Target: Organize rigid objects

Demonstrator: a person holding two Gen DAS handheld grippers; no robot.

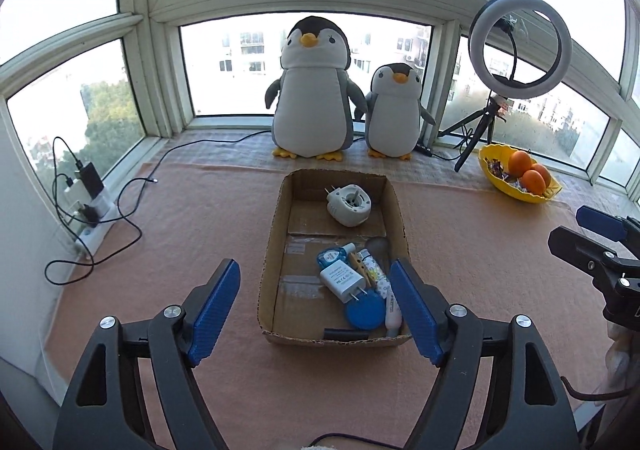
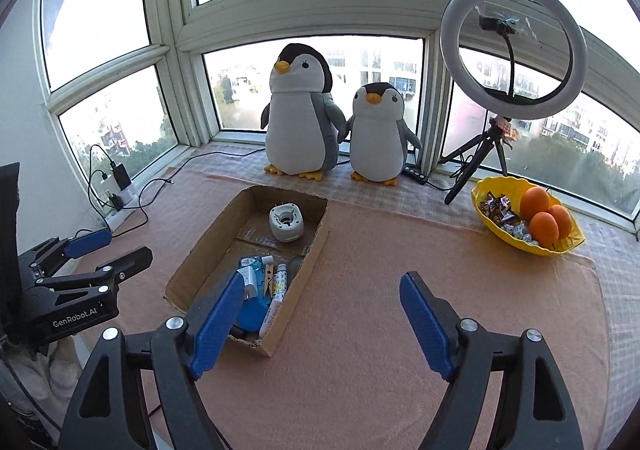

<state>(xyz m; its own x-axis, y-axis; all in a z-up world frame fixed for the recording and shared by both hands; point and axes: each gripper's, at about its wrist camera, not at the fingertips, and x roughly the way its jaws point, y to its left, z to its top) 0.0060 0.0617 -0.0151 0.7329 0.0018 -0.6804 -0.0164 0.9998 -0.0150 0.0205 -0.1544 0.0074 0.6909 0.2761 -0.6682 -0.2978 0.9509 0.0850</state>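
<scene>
A shallow cardboard box [image 1: 276,234] [image 2: 200,254] lies on the pink cloth. In it sit a round white plug-in device [image 1: 349,205] [image 2: 286,223], a white charger [image 1: 343,279], a blue bottle [image 1: 330,256], a blue round lid [image 1: 365,312] [image 2: 250,314], a clothespin, and a white tube [image 1: 382,290] [image 2: 274,308]. My left gripper [image 1: 315,298] hangs above the box's near end, open, nothing between its blue pads. My right gripper [image 2: 322,308] is open over bare cloth right of the box, nothing held. Each gripper shows at the edge of the other's view [image 1: 592,234] [image 2: 104,250].
Two plush penguins [image 1: 316,90] [image 1: 394,112] stand by the window behind the box. A ring light on a tripod [image 2: 514,50] and a yellow bowl [image 2: 492,226] with oranges and sweets sit at the right. A power strip [image 1: 96,218] with chargers and cables lies at the left.
</scene>
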